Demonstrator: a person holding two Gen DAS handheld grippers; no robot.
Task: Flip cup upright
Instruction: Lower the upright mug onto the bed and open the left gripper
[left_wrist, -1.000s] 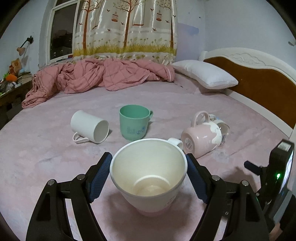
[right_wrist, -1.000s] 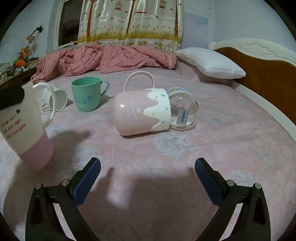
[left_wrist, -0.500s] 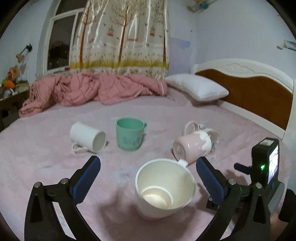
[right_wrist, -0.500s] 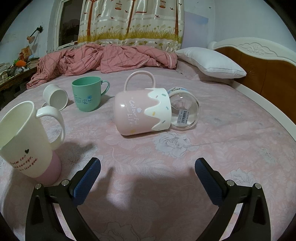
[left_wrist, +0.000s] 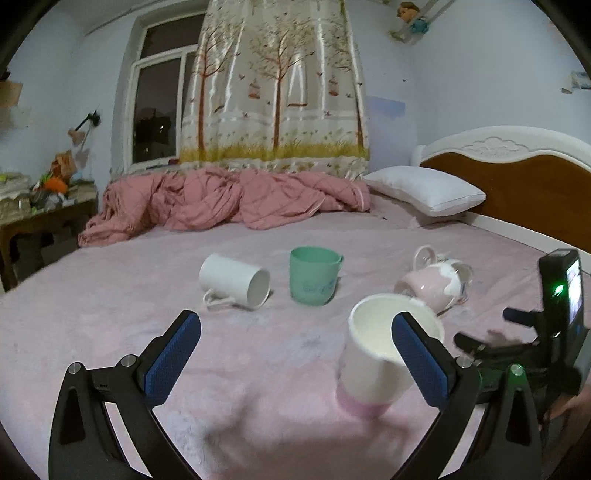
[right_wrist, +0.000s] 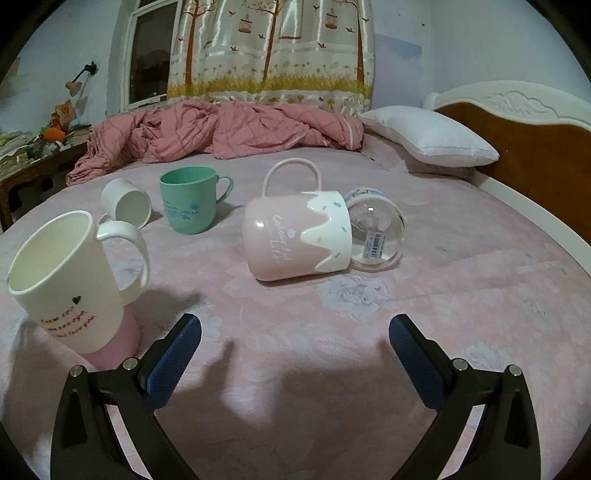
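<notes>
A cream mug with a pink base (left_wrist: 373, 365) stands upright on the pink bed, partly behind my left gripper's right finger; it also shows at the left of the right wrist view (right_wrist: 70, 280). My left gripper (left_wrist: 295, 358) is open and empty, above and left of it. A white mug (left_wrist: 236, 282) lies on its side. A green mug (left_wrist: 314, 275) stands upright. A pink mug with white icing pattern (right_wrist: 299, 236) lies on its side, a clear glass (right_wrist: 375, 230) on its side against it. My right gripper (right_wrist: 295, 358) is open and empty in front of them.
A crumpled pink quilt (left_wrist: 229, 201) and a white pillow (left_wrist: 424, 194) lie at the far side of the bed. The wooden headboard (left_wrist: 517, 184) runs along the right. A cluttered side table (left_wrist: 40, 214) stands at the left. The right gripper's body (left_wrist: 554, 332) shows at the left wrist view's right edge.
My left gripper set the cream mug upright on the bed, opened, and has lifted back and to the left. The right gripper has stayed still and open.
</notes>
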